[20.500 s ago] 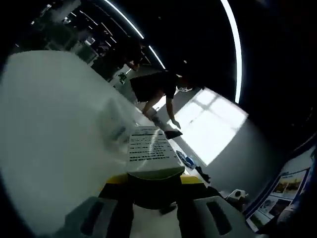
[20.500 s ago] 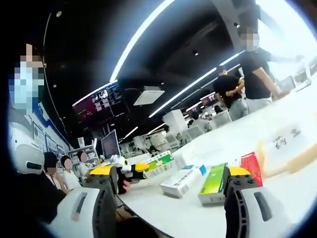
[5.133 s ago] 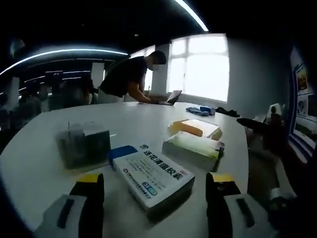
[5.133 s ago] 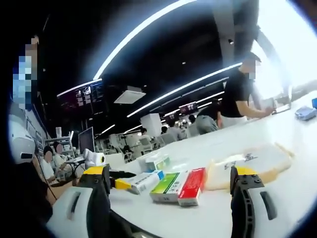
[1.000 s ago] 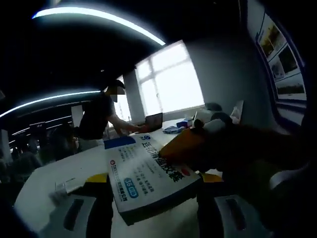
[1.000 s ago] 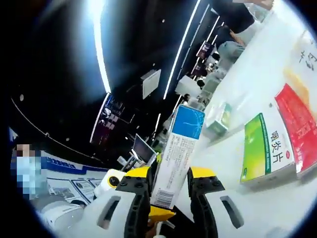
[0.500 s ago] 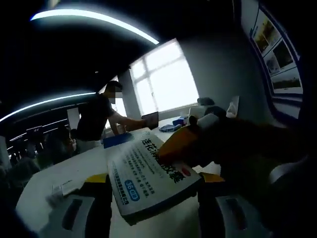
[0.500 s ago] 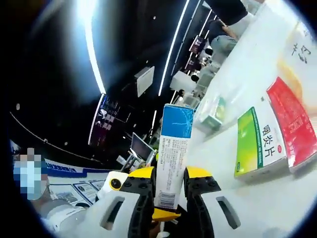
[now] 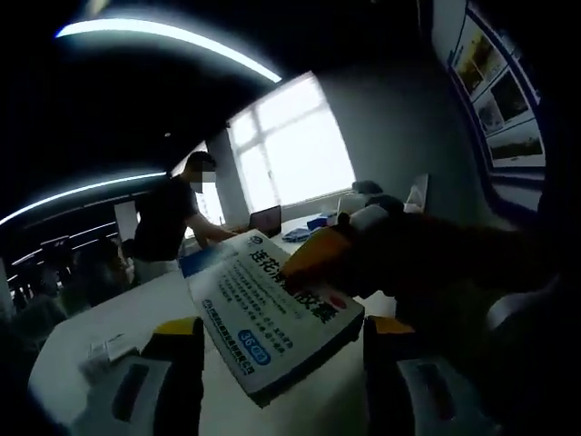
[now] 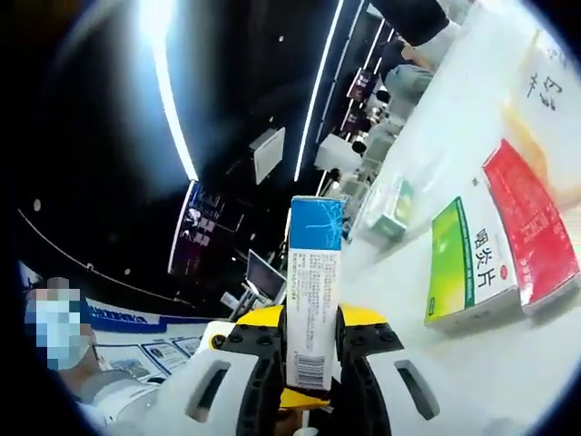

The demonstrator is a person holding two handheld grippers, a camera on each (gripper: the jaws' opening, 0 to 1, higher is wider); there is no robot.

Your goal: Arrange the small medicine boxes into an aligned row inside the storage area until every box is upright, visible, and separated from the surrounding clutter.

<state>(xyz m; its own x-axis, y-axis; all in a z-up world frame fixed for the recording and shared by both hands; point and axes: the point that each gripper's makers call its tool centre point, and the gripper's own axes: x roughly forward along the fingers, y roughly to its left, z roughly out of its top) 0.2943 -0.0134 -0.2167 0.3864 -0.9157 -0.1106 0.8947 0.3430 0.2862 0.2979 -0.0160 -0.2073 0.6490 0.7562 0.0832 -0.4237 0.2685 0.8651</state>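
In the right gripper view, the right gripper (image 10: pixel 311 343) is clenched on a white box with a blue end (image 10: pixel 313 291), its yellow-tipped jaws pinching the narrow sides and the box standing along the jaws, barcode nearest the camera. Past it, on the white table (image 10: pixel 454 163), a green-and-white box (image 10: pixel 465 259) lies flat touching a red box (image 10: pixel 529 227), with a smaller green-and-white box (image 10: pixel 390 211) further off.

In the left gripper view, the same white-and-blue box appears broad-face on (image 9: pixel 272 313), tilted between the jaws of the left gripper (image 9: pixel 280 341), which stand apart on either side of it; whether they touch it cannot be told. The right gripper (image 9: pixel 349 259) comes in from the right, its orange tip at the box's upper edge. Behind, a person in a dark shirt (image 9: pixel 168 218) bends over a laptop (image 9: pixel 265 220) by a bright window (image 9: pixel 290 150).
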